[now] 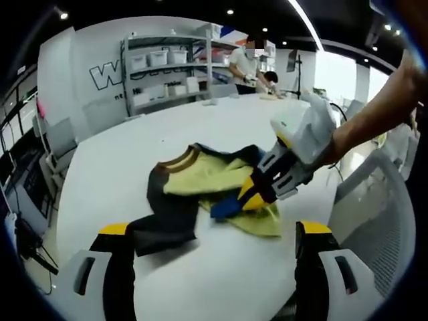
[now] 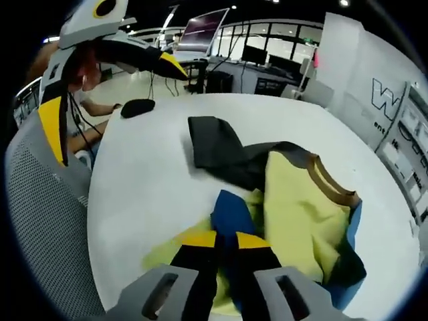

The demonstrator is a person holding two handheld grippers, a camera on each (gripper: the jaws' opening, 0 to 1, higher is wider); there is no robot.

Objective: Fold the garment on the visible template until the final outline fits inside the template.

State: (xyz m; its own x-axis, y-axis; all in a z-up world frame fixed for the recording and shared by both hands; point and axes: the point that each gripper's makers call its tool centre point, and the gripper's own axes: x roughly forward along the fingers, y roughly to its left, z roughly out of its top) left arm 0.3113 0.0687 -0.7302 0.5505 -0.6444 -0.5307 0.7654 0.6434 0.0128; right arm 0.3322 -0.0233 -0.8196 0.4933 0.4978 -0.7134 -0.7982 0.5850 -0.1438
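- Nearest the camera in the left gripper view, the left gripper stands with its jaws spread wide and nothing between them, just short of the garment's dark sleeve.
- Beyond those jaws, the garment lies rumpled on the white table, yellow body, dark sleeves and a brown-trimmed collar.
- At the garment's near right edge, the right gripper is clenched on a blue fold of the cloth; in the right gripper view its jaws meet on that blue patch.
- Right of the garment, a grey mesh chair stands at the table's rim.
- Far behind the garment, shelves with white boxes line the wall, and people stand at the table's far end.
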